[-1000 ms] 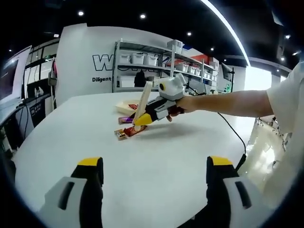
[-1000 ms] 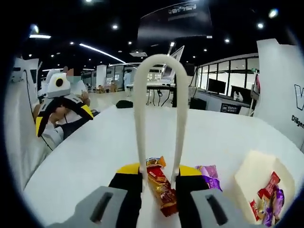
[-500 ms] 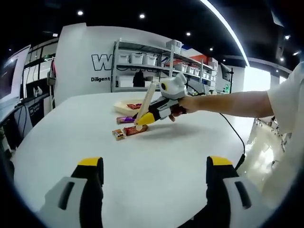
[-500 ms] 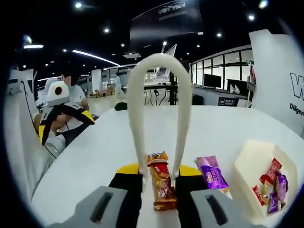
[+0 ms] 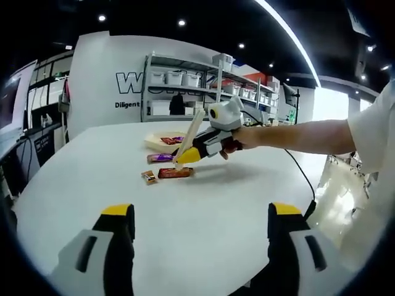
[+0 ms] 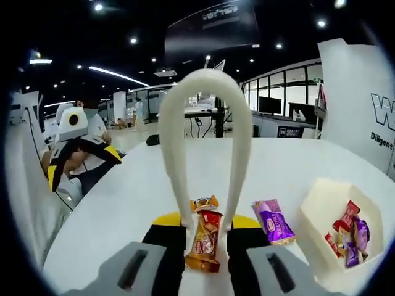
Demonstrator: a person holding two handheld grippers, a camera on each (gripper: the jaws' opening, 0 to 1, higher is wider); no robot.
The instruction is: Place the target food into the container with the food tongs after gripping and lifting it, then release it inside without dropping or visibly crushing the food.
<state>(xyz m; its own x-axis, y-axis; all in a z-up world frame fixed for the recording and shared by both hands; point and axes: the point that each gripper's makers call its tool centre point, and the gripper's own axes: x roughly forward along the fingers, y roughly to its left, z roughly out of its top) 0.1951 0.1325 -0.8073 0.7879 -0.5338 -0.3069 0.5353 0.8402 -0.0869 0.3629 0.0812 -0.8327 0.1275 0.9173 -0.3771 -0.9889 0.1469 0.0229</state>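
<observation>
My right gripper (image 6: 206,221) is shut on white food tongs (image 6: 233,142), whose loop arches up in front of the camera. A red snack bar (image 6: 203,242) lies between the tongs' two arms. In the left gripper view the tongs (image 5: 188,139) slant down from my right gripper (image 5: 187,155), and their tips sit just over the red bar (image 5: 174,172) on the table. I cannot tell whether the tips pinch it. The cream container (image 6: 321,206) at the right holds several wrapped snacks. My left gripper (image 5: 202,213) is open with nothing in it and hangs back from the snacks.
A small orange snack (image 6: 203,202) and a purple snack (image 6: 272,221) lie on the white table (image 5: 203,203) beside the red bar. A person's arm (image 5: 296,135) reaches in from the right. Shelving (image 5: 185,80) stands behind the table. My left gripper (image 6: 82,161) shows at far left.
The red bar has swung from slanted to nearly straight between the tongs' arms. It now lies a little apart from the small orange snack. The left gripper stays open.
</observation>
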